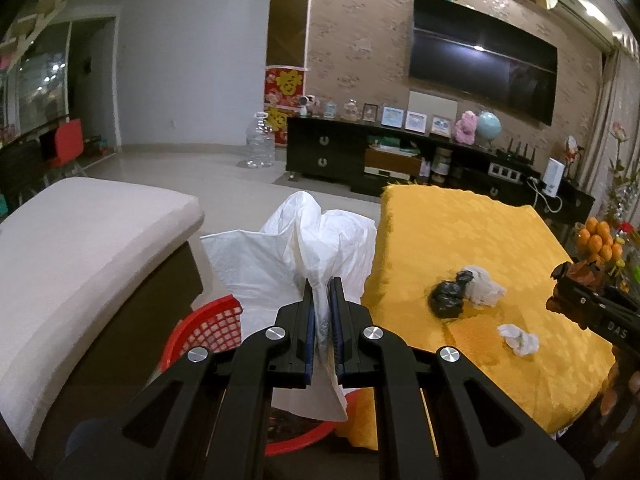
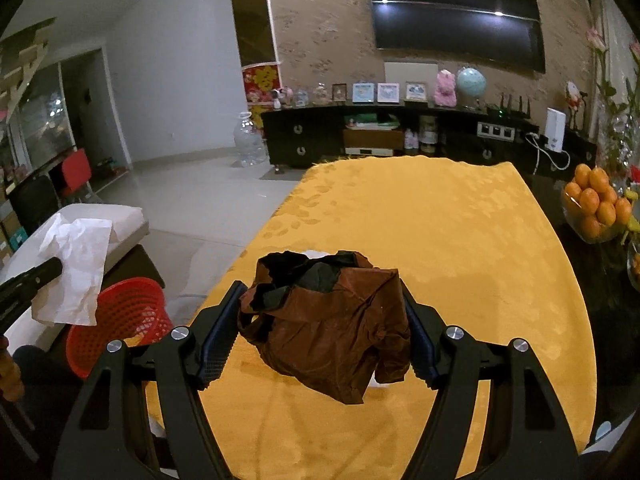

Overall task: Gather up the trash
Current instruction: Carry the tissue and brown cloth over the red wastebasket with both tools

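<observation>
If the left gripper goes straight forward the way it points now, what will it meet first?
Probably nothing soon. The left gripper, shut on a white tissue, points past the red basket toward bare floor; depth is unclear.

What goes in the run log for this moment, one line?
left gripper: shut on white tissue over red basket | right gripper: shut on brown wrapper | table: black bag, crumpled tissue left

basket (image 1: 216,320): mostly hidden behind tissue (image 1: 296,248) and left gripper (image 1: 322,300) | right gripper (image 1: 592,308): cut off by frame edge | brown bag (image 2: 328,332): covers white scrap behind it (unidentifiable) | picture frames (image 2: 376,92): too small to read
</observation>
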{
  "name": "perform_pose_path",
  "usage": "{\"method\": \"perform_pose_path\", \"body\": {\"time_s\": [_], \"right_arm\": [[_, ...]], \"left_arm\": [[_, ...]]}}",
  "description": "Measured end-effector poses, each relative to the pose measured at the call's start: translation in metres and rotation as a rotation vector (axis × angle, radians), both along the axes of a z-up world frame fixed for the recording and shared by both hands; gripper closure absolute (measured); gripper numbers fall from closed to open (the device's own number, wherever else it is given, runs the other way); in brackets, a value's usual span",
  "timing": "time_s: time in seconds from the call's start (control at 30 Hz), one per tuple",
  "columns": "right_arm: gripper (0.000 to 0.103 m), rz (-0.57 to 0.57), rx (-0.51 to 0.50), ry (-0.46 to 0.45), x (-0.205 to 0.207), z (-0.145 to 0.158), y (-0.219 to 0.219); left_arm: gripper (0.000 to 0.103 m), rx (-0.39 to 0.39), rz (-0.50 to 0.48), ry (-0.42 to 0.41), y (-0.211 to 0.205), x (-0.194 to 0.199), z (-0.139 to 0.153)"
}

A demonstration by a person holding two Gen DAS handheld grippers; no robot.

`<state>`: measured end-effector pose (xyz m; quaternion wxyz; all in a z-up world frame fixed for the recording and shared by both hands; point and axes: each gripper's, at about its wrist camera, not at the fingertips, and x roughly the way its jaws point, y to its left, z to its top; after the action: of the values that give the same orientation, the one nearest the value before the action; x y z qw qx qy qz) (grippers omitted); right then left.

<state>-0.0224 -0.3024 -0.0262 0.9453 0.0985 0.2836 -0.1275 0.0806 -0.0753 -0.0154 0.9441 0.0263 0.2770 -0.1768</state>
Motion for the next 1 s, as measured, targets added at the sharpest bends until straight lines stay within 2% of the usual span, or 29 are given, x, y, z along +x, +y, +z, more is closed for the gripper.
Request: {"method": "perform_pose_path", "body": {"time_s": [0.47, 1.0], "right_arm": [[0.033, 0.087, 0.001, 0.005, 0.021, 0.006, 0.037], [0.033, 0.219, 0.005, 0.011, 0.064, 0.017, 0.08]], "left_arm": [[0.096, -0.012, 0.083, -0.002, 0.034, 0.004, 0.003], [0.096, -0.016, 0.13, 0.037, 0.052, 0.021, -0.015]]}}
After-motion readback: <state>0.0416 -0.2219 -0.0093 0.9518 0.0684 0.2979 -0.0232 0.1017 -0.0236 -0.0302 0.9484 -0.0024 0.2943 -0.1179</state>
